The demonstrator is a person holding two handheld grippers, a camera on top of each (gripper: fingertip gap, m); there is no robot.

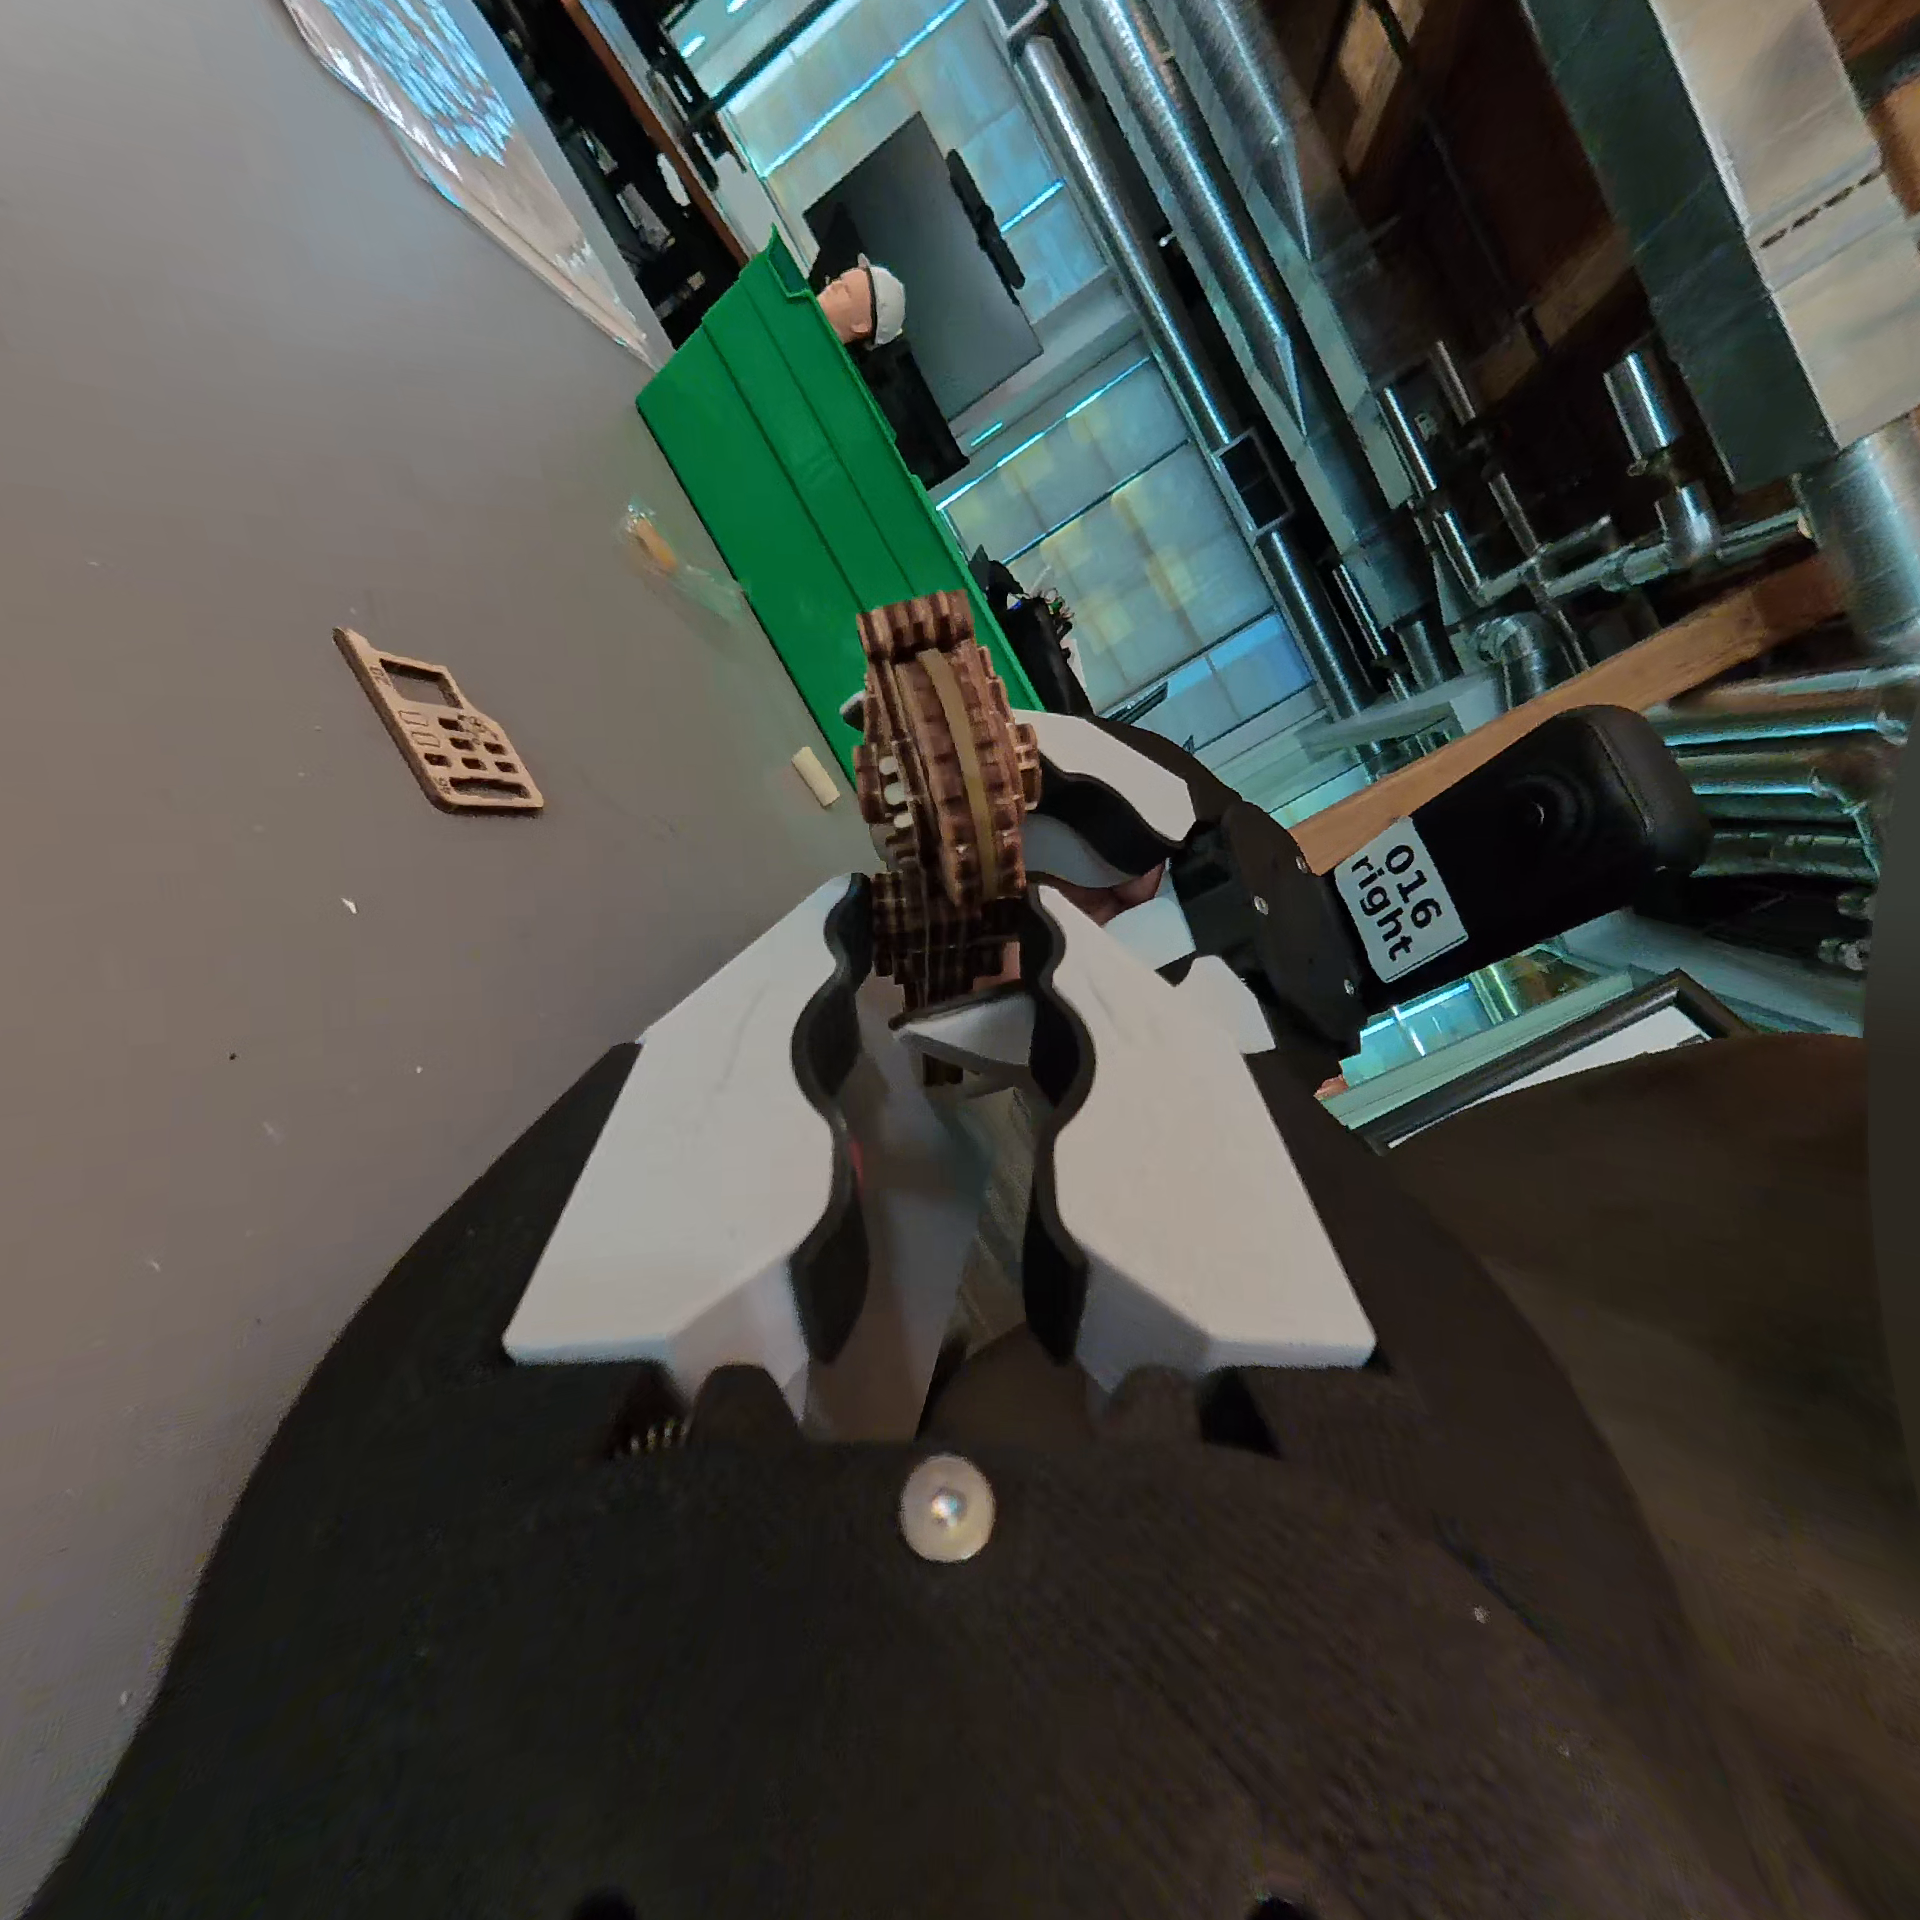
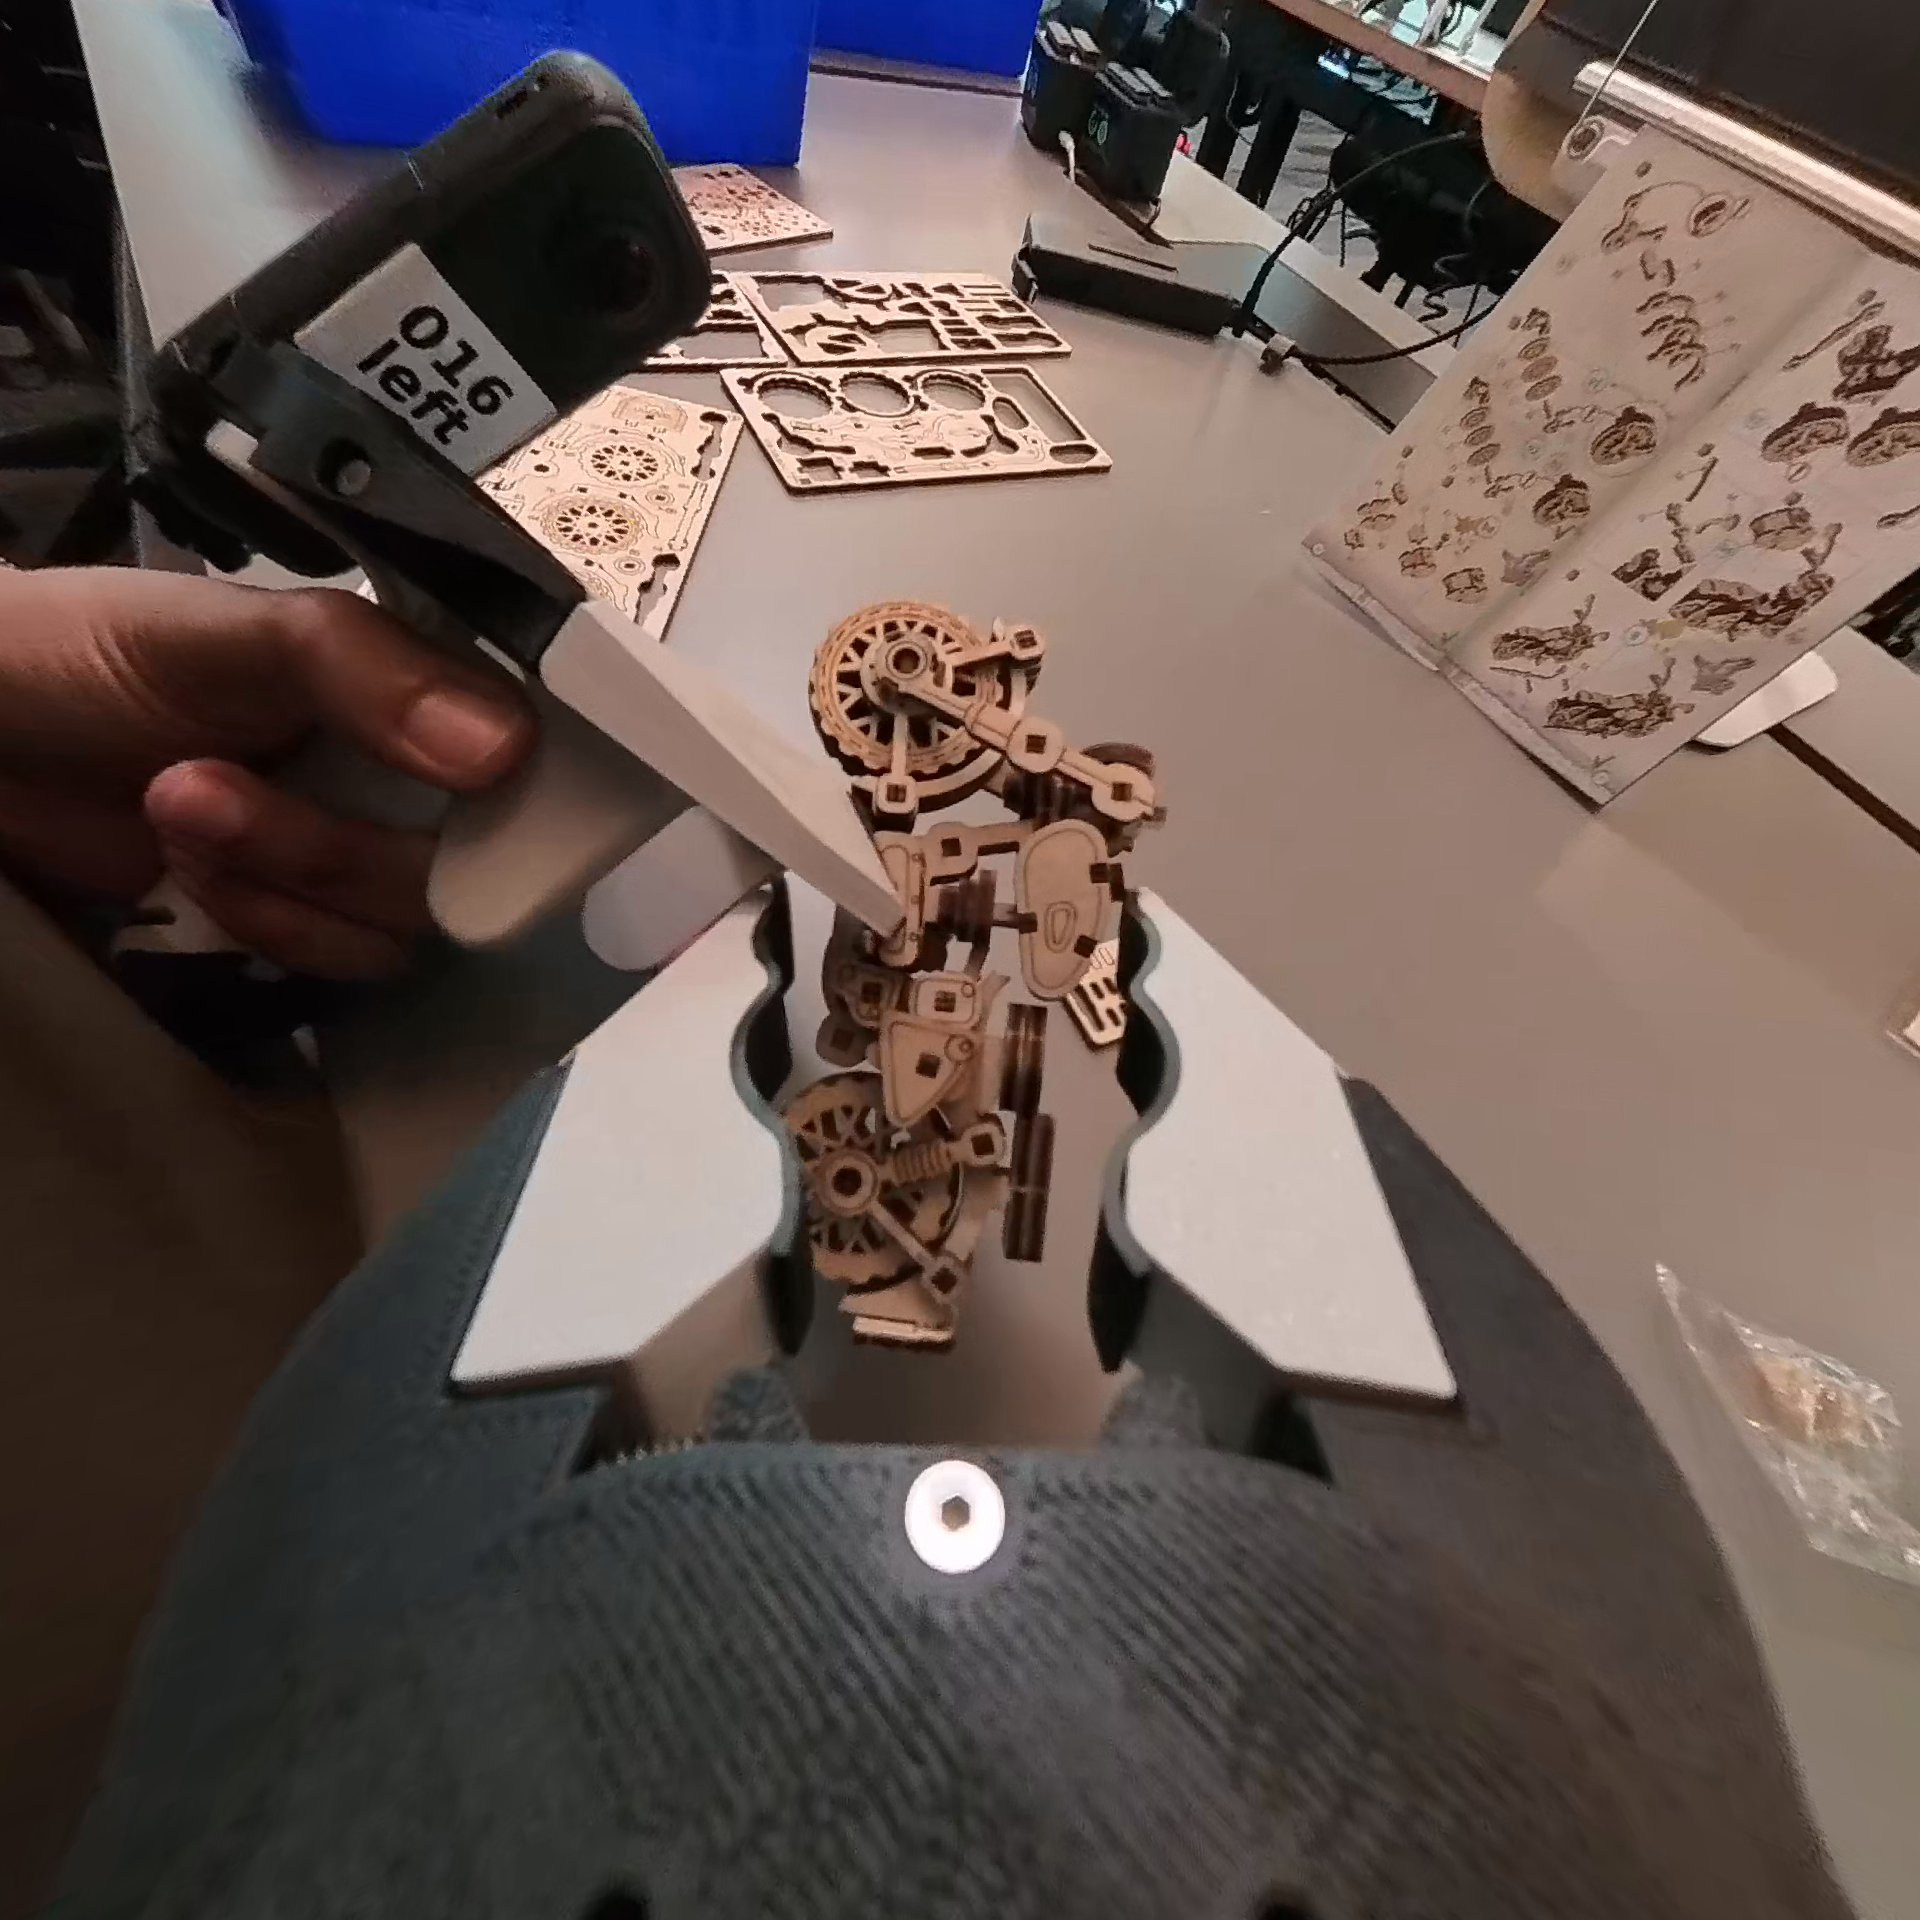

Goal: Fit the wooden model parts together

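A wooden motorcycle model with two spoked wheels hangs above the grey table. My left gripper is shut on the model, which I see edge-on there. In the right wrist view the left gripper comes in from the left, held by a hand, with its finger on the model's middle. My right gripper is open, its fingers standing either side of the model. A small comb-shaped wooden part sits by its right finger. The right gripper reaches the model from the right.
Several punched wooden part sheets lie on the table behind the model. A propped instruction sheet stands at the right, a plastic bag at the near right. A blue bin, a green bin and a small part sheet are farther off. Both grippers' tips are close together, under 4 cm apart.
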